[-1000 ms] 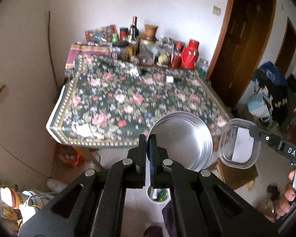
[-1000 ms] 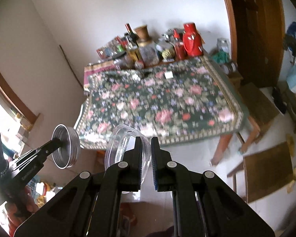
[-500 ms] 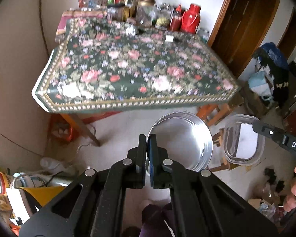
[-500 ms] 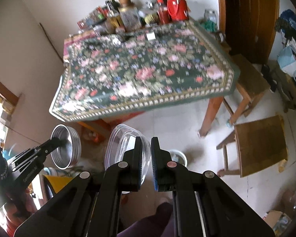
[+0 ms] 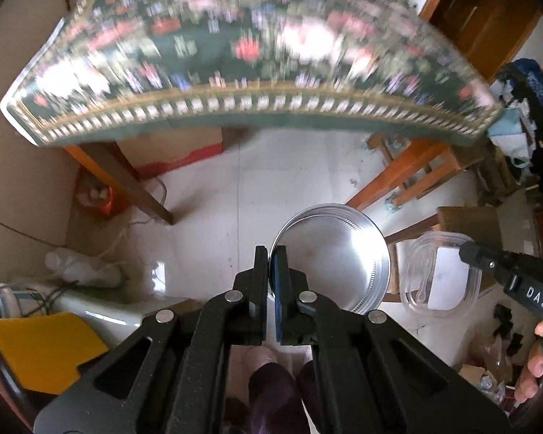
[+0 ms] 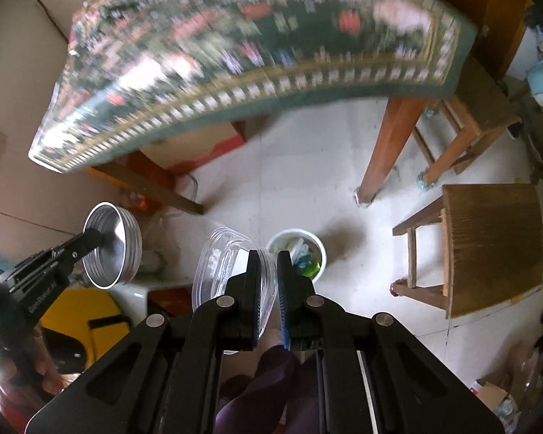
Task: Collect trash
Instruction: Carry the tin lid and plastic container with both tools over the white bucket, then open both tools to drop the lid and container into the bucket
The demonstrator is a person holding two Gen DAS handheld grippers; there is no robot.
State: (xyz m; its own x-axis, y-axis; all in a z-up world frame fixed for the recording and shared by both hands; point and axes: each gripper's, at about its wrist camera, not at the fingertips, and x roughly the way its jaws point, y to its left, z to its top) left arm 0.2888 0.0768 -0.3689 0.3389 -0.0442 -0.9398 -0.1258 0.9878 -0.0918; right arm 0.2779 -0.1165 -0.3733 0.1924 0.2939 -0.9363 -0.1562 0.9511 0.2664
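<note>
Left fingers (image 5: 270,257) clamp a metal lid's (image 5: 335,264) rim; right fingers (image 6: 259,271) clamp a clear container (image 6: 222,264).

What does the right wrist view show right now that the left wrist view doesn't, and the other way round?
Only the right wrist view shows the white trash bin on the floor, just beyond the right gripper, and the whole top of the wooden stool. Only the left wrist view shows the white plastic bottle lying by the wall. Both show the metal tin clamped in the left gripper, the clear plastic container clamped in the right, and the floral tablecloth.
</note>
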